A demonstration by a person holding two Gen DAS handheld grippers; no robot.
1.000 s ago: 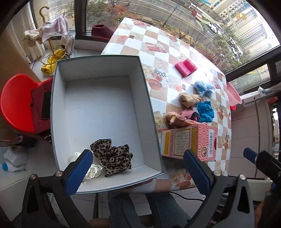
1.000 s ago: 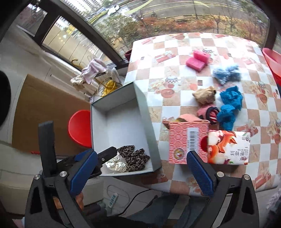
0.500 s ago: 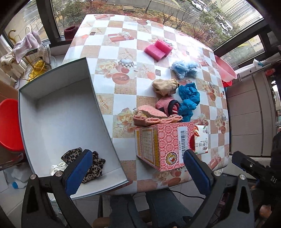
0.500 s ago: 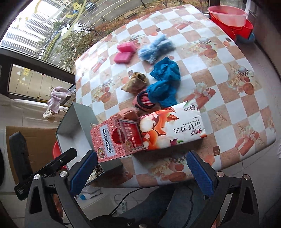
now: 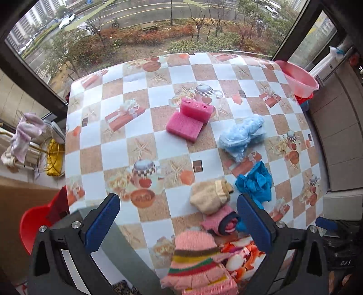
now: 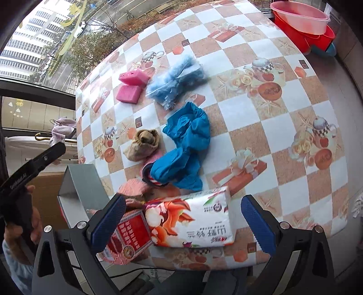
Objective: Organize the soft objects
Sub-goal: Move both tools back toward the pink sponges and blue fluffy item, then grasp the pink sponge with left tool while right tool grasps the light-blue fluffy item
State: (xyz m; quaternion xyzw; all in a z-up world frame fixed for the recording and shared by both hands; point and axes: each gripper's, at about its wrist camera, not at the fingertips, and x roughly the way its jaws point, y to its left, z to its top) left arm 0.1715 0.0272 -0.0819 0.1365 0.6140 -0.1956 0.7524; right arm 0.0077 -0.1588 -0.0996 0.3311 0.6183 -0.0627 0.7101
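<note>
Soft items lie on the checkered table (image 5: 145,127): two pink sponges (image 5: 188,120), a pale blue fluffy bundle (image 5: 242,133), a bright blue cloth (image 5: 256,181), a tan sock roll (image 5: 209,197), a pink rolled sock (image 5: 221,221) and a pink striped knit hat (image 5: 195,258). My left gripper (image 5: 179,224) hangs open above the hat and socks, holding nothing. My right gripper (image 6: 183,222) is open over a tissue pack (image 6: 192,222) and a red carton (image 6: 129,233). The grey box (image 6: 81,181) sits at the table's left edge; a leopard-print item (image 5: 123,287) peeks out of it.
A pink basin (image 6: 299,17) over a red one stands past the table's far right corner. A red chair (image 5: 38,220) and a rack with cloths (image 5: 25,133) are left of the table. The hand holding the left gripper's handle (image 6: 20,179) shows in the right wrist view.
Both grippers have swung from over the grey box towards the table's right side. The left view now faces the sponges and socks; the box has slid to its lower left corner.
</note>
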